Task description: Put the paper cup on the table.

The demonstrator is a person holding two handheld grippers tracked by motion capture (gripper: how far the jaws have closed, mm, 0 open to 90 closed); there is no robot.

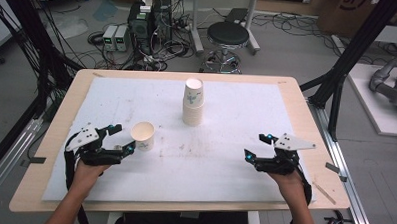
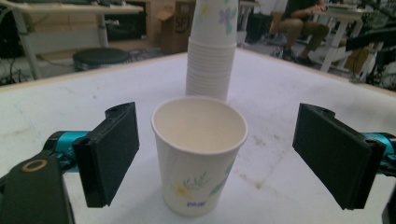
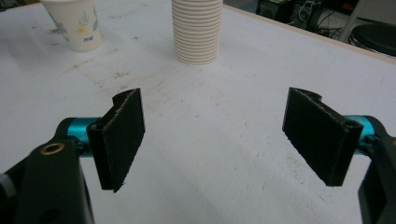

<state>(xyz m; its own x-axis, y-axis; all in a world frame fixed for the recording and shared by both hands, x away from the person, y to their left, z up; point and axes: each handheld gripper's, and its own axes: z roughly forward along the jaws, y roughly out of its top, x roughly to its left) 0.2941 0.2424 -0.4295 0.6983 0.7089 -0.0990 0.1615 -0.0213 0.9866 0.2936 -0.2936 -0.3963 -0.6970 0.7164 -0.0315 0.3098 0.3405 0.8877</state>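
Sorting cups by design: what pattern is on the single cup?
White with a small flower-and-leaf print on the single cup, clearest in the left gripper view.

Two black grippers, left gripper (image 1: 121,139) and right gripper (image 1: 258,146), carry grey three-cornered plates. Teal fittings back their flat black jaws. Brass-coloured rings mark the bodies.

High view: looked down from above the table (image 1: 306,126).
Left gripper view: sat low, very near one cup (image 2: 200,154).
Right gripper view: faced the cup stack (image 3: 196,30) (all views shared it).
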